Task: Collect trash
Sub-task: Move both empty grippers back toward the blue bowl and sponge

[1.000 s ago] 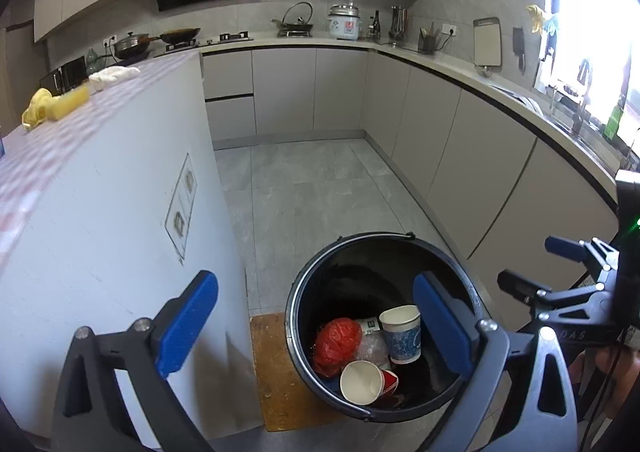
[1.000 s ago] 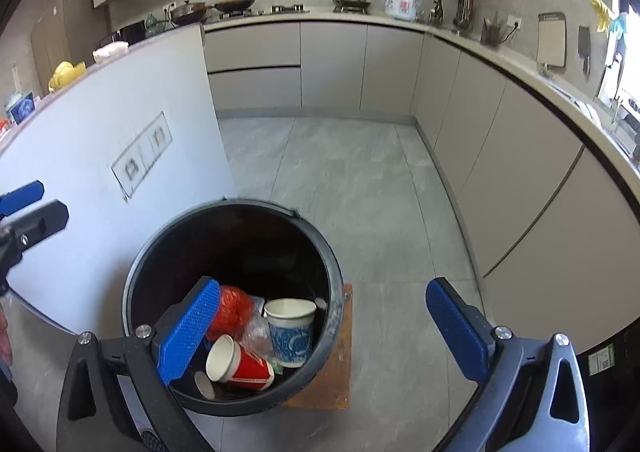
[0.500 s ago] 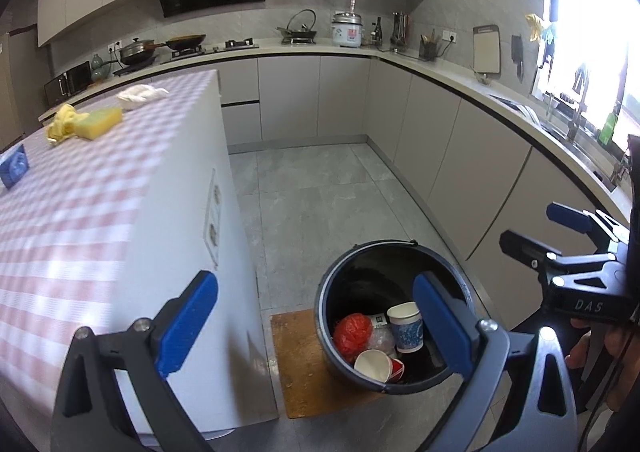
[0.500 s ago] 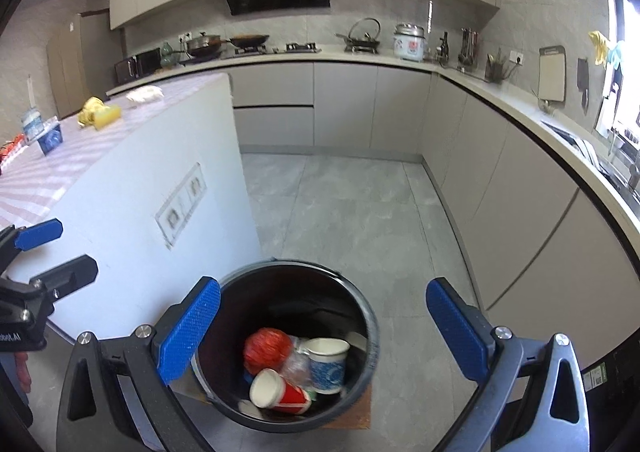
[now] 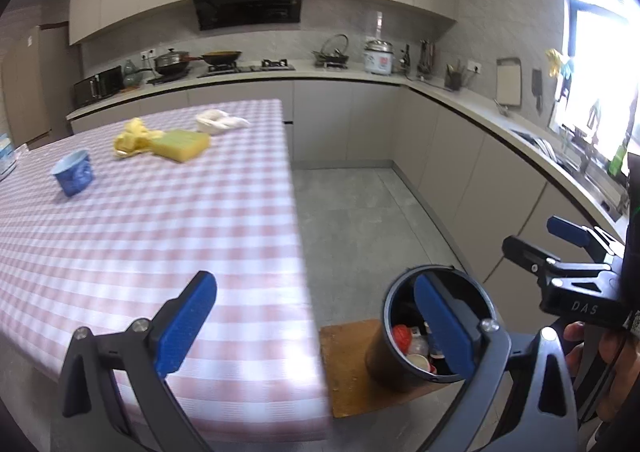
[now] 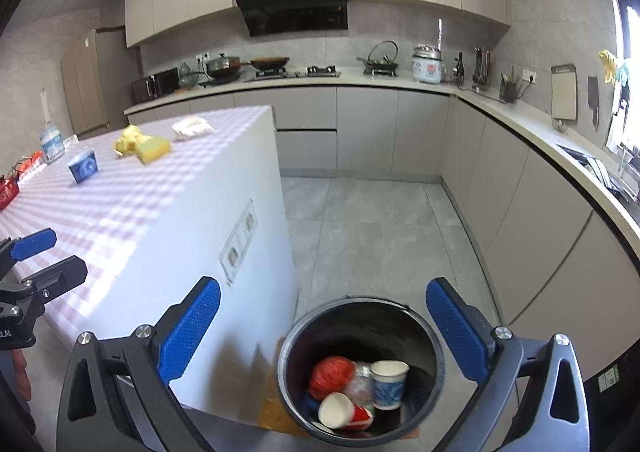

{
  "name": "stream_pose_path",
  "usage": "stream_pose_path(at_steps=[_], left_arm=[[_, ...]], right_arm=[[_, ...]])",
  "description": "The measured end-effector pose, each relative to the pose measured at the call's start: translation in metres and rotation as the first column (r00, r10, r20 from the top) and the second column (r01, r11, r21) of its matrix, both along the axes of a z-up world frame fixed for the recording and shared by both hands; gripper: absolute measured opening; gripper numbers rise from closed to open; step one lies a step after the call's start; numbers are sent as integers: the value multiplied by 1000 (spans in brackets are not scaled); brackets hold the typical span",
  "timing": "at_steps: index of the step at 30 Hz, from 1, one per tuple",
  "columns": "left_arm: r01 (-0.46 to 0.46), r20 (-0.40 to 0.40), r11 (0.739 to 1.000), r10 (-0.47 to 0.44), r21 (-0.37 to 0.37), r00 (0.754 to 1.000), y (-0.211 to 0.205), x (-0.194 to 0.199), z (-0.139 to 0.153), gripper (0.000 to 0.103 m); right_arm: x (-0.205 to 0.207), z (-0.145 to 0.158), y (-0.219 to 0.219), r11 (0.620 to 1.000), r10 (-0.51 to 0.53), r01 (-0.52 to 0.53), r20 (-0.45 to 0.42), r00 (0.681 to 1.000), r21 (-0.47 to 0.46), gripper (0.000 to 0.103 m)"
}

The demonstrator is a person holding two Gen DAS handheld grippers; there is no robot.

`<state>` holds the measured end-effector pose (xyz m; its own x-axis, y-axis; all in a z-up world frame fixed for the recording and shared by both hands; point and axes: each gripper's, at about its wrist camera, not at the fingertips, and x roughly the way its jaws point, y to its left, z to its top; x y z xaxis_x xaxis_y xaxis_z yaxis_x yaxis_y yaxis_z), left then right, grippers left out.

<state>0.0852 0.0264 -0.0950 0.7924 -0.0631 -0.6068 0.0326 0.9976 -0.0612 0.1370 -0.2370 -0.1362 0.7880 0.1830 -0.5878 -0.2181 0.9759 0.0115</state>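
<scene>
Both tools are gaping wide and carrying nothing: the left gripper (image 5: 316, 318) is hanging over the island counter's (image 5: 160, 236) near edge, the right gripper (image 6: 324, 326) above the floor bin (image 6: 360, 372). A fetching step seems underway; next, probably reaching the blue cup (image 5: 73, 172) near the far-left edge.

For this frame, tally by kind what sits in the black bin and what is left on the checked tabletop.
In the bin:
Paper cups: 2 (blue-patterned cup, red cup)
Red crumpled ball: 1
Clear plastic wrap: 1

On the tabletop:
Blue cup: 1
Yellow crumpled item: 1
Yellow-green sponge: 1
White crumpled item: 1

Total: 8; items at the far left edge are too unclear to count.
</scene>
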Motion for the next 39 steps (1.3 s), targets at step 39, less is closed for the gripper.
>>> stream_pose_path(at_steps=[39], left_arm=[[-247,45,969,247,-8,968,292,4,32,100]], right_arm=[[68,67,327,951,308,-309,-28,951,-32,103]])
